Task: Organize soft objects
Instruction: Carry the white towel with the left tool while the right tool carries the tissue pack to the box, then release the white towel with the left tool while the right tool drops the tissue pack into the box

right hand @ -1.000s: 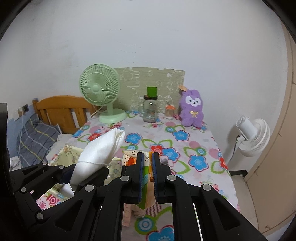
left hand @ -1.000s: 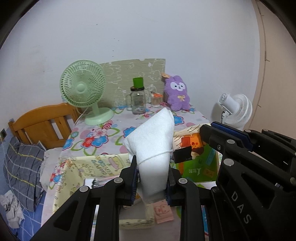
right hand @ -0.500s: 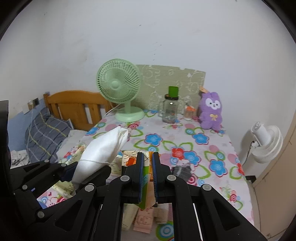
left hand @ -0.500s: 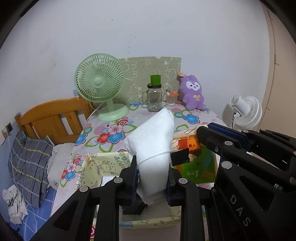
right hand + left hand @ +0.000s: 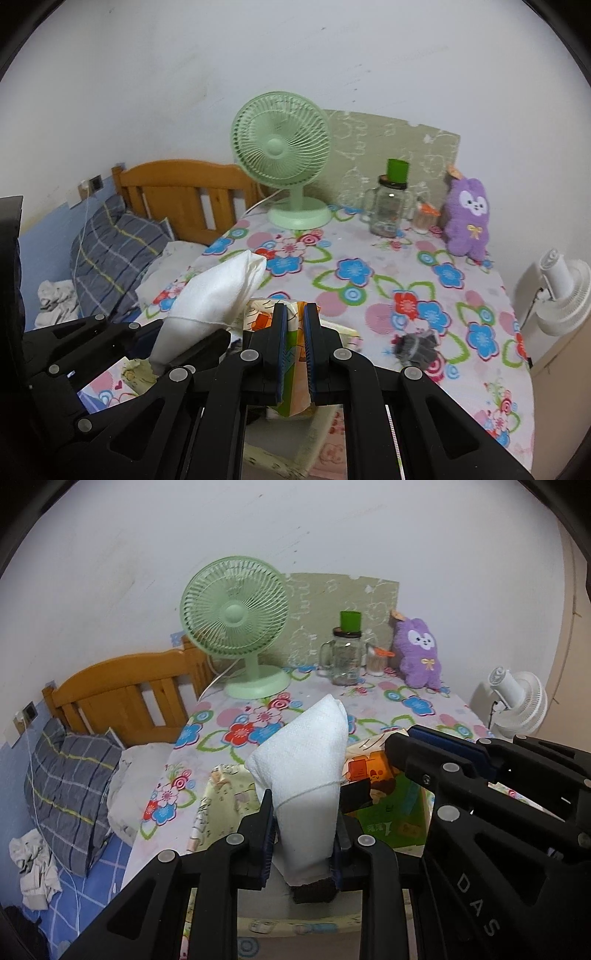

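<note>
At lower centre of the left wrist view, the left gripper [image 5: 303, 834] clamps a white, soft, pointed pouch [image 5: 306, 771] with a thread around its waist. The right gripper [image 5: 295, 354] pinches a flat orange-and-green printed pack [image 5: 293, 369] at lower centre, above the floral tablecloth [image 5: 369, 280].

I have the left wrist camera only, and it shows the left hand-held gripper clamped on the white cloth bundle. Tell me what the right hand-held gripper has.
Observer: The right hand-held gripper is shut on a thin fold of the orange and green printed plastic packet, which stands upright between its pads.
Operator: Report what lies on the table behind that gripper.
Observer: A small dark grey fuzzy thing lies on the flower-patterned tablecloth, right of the gripper and clear of it. I cannot tell what it is.
</note>
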Motion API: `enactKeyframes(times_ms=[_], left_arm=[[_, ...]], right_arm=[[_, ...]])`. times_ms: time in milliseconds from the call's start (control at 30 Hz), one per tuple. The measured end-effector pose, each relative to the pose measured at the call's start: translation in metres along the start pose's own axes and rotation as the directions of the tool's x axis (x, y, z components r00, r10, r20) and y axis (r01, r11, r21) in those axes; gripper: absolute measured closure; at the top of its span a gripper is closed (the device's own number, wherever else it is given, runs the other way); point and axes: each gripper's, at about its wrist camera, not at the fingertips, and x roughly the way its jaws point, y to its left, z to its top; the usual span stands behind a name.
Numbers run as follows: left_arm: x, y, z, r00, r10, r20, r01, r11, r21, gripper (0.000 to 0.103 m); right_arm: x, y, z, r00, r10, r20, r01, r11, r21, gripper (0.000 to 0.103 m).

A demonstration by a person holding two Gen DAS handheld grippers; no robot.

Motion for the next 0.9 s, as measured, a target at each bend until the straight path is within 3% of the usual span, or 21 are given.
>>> enactKeyframes(times_ms=[267,667,733,800,867,900], left_arm=[[0.026,0.012,-0.005,0.997,0.008,-0.075,-0.01,1.0,-0.018,0.075],[0.047,0.018,-0.018,0.988,0.04,-0.152,-0.045,0.999,-0.024,0.042],[0.048,0.018,-0.02,0.986,0.034,-0.163,-0.039,0.999,-0.028,0.038],[0.048,0.018,-0.02,0.986,0.021,-0.166,-0.028,0.999,-0.038,0.036],[0.046,0.017,-0.02,0.986,0.023,-0.162,-0.029,0.999,-0.035,0.032],[0.045,0.016,-0.02,0.987,0.025,-0.158,-0.031,0.999,-0.033,0.029]], right_arm=[[0.031,0.007,-0.002,0.997,0.041,-0.065,-0.041,0.999,0.011,0.091],[0.066,0.013,-0.016,0.979,0.111,-0.17,-0.112,0.994,0.006,0.089],[0.068,0.013,-0.018,0.978,0.108,-0.176,-0.11,0.994,0.001,0.079],[0.068,0.011,-0.019,0.977,0.111,-0.181,-0.112,0.994,0.009,0.047],[0.065,0.008,-0.02,0.98,0.11,-0.168,-0.107,0.994,0.026,0.037],[0.063,0.007,-0.02,0.981,0.105,-0.161,-0.102,0.994,0.027,0.037]])
